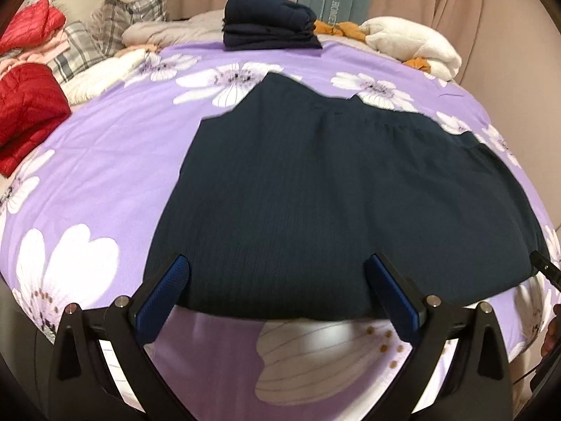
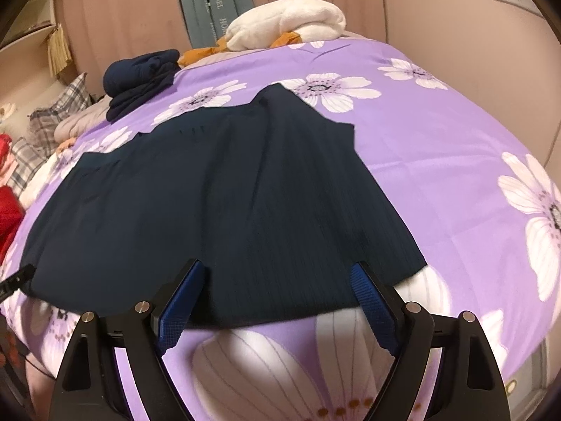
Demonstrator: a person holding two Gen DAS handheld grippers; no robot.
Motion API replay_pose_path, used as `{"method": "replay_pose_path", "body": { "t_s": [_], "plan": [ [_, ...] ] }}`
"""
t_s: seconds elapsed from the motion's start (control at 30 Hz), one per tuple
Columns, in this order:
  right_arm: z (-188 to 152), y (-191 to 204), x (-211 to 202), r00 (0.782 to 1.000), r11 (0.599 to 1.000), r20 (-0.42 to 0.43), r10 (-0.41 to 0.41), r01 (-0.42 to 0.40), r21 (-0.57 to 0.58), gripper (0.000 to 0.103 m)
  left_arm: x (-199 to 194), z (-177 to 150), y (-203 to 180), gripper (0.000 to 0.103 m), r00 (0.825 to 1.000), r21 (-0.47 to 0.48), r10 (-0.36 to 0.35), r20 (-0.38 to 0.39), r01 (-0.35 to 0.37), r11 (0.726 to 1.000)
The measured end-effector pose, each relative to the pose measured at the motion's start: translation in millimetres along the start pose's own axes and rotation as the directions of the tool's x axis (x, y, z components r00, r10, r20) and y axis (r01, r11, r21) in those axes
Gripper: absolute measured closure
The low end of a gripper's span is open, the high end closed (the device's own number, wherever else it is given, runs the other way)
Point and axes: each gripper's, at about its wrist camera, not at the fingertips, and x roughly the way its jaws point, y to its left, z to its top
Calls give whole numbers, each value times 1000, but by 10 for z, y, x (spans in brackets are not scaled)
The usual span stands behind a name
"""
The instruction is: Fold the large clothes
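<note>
Clearly soft, light ribbed knit: dark garment (image 1: 343, 189) lies flat mid-bed on the floral sheet (image 1: 105, 161). Left tongs (image 1: 277, 263) and right tongs (image 2: 277, 270) gape wide, empty, over the 6 o'clock hem. Pinch the hem corners; thickness probably doubled.

The near hem of the dark garment (image 1: 333, 189) runs behind the blue pads (image 1: 394, 298) of the left tongs (image 1: 280, 266), so its edge there is hidden. At the right border only a sliver of the right tongs (image 1: 545, 266) shows. The lettering on the grey-green hanging (image 2: 219, 3) is too blurred to read fully. The red jacket (image 2: 7, 210) is cut off by the frame
</note>
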Motion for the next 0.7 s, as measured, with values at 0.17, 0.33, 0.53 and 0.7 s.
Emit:
{"method": "replay_pose_path", "body": {
  "t_s": [0.17,0.33,0.53,0.7],
  "plan": [
    [125,145,-220,995,998,84,44,-40,-43,18,-135,117,-200,1,999,51,-33,42,31,998],
    [215,399,-137,993,992,83,84,-76,-97,18,-55,211,-508,1,997,103,-62,43,57,993],
    [176,697,78,993,980,59,103,-91,-177,18,187,152,-777,1,998,156,-55,-11,56,986],
    [55,835,196,998,966,32,61,-51,-255,18,280,49,-846,1,1000,208,-10,-6,11,978]
  ]
}}
